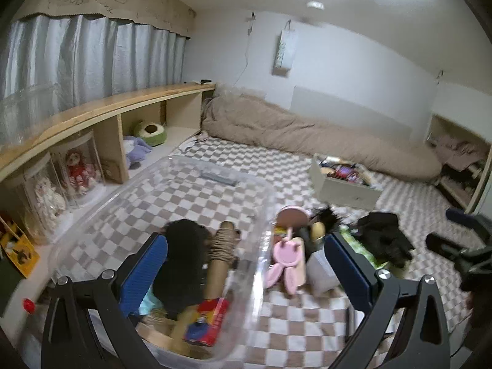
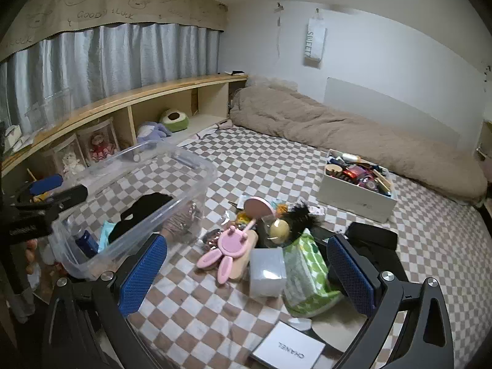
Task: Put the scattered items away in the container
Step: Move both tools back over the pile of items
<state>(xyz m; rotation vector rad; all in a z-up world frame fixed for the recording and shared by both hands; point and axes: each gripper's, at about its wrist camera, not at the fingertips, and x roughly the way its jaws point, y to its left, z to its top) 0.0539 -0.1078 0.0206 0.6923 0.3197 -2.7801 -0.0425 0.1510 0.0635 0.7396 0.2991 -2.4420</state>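
We hold two grippers over a checkered bedspread. Left gripper: fingers spread wide, nothing between the blue pads, poised above the near end of the clear plastic container. Right gripper: likewise wide open and empty, over the loose pile. Container contents, as we see them: a black fuzzy item, a cardboard tube wound with twine, a red and blue box, a teal scrap. Just beside the container's right wall, on the bedspread, we count: a pink bunny-eared stand, a round pink mirror, a yellow ball against a black feathery thing, a pale grey block, a green-leaf tissue pack, a black pouch. Nearest us lies a white Chanel box. Well apart, toward the beige duvet, stands a white box full of small goods.
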